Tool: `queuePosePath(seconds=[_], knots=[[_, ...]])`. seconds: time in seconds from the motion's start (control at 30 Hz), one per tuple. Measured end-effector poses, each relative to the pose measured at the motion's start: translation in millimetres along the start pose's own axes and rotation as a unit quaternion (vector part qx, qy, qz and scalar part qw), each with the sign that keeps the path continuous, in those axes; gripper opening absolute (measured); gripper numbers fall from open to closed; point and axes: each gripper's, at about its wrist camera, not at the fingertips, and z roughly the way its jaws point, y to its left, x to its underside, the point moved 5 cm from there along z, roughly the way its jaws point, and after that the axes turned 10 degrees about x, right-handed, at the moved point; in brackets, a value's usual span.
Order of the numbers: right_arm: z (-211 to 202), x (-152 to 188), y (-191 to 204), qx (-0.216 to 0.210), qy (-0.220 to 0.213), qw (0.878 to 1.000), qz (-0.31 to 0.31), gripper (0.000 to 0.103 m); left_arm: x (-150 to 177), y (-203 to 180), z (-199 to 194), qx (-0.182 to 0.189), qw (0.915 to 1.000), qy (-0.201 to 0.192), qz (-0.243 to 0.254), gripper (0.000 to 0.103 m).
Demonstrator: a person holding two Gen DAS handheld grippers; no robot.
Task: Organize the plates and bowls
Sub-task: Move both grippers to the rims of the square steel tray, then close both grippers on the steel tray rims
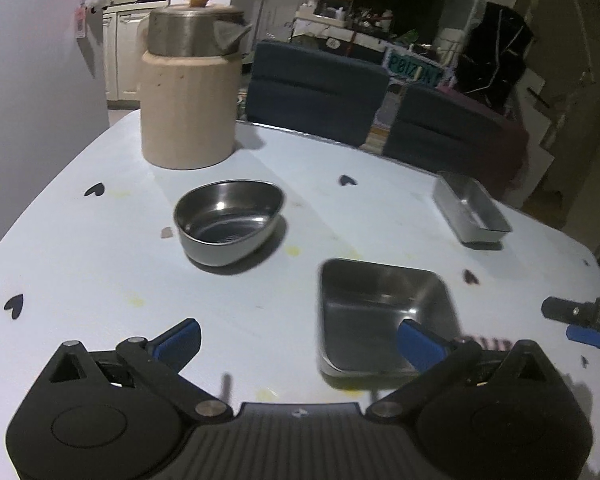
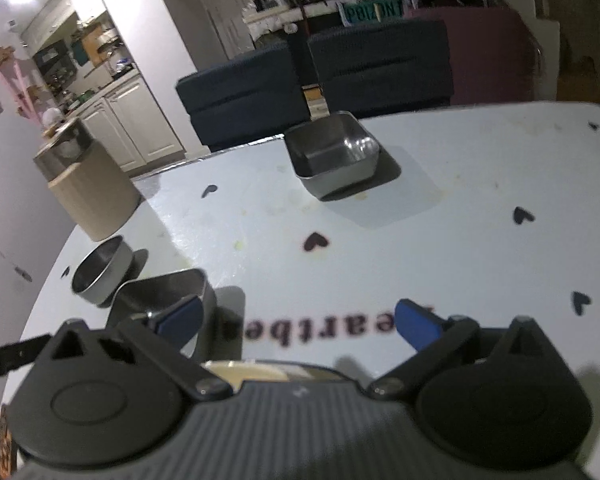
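Three steel dishes sit on the white table (image 1: 100, 272). A round bowl (image 1: 228, 220) stands in the middle. A square dish (image 1: 384, 316) lies close in front of my left gripper (image 1: 300, 344), which is open, its right fingertip over the dish's near rim. A smaller rectangular dish (image 1: 470, 210) sits far right. My right gripper (image 2: 298, 324) is open and empty above the table; the square dish (image 2: 164, 292) is by its left finger, the round bowl (image 2: 102, 268) beyond, the rectangular dish (image 2: 332, 156) ahead. The right gripper also shows in the left wrist view (image 1: 584, 320) at the right edge.
A beige canister with a metal pot on top (image 1: 188, 92) stands at the table's far left; it also shows in the right wrist view (image 2: 92, 192). Two dark chairs (image 1: 316, 84) stand behind the far edge. The tablecloth has black heart prints.
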Motion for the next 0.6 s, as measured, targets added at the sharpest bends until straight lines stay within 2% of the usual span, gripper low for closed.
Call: queuePosePath(seconds=[0.17,0.43,0.5,0.6], knots=[[32,-10,12,-0.025,0.025,0.999,0.021,0.093,-9,20,16,0.002,0.9997,-0.001,-0.026,0.097],[55,-4,52,-0.097,0.068,0.993,0.002,0.071,-11,18,41,0.046,0.9977,0.024,-0.044,0.057],[58,0,60,-0.101,0.08,0.992,0.0,0.069,-10,16,47,0.05,0.9973,0.033,-0.043,0.051],[60,4,69,-0.107,0.089,0.99,-0.011,0.057,-8,13,54,0.052,0.9968,0.046,-0.04,0.037]])
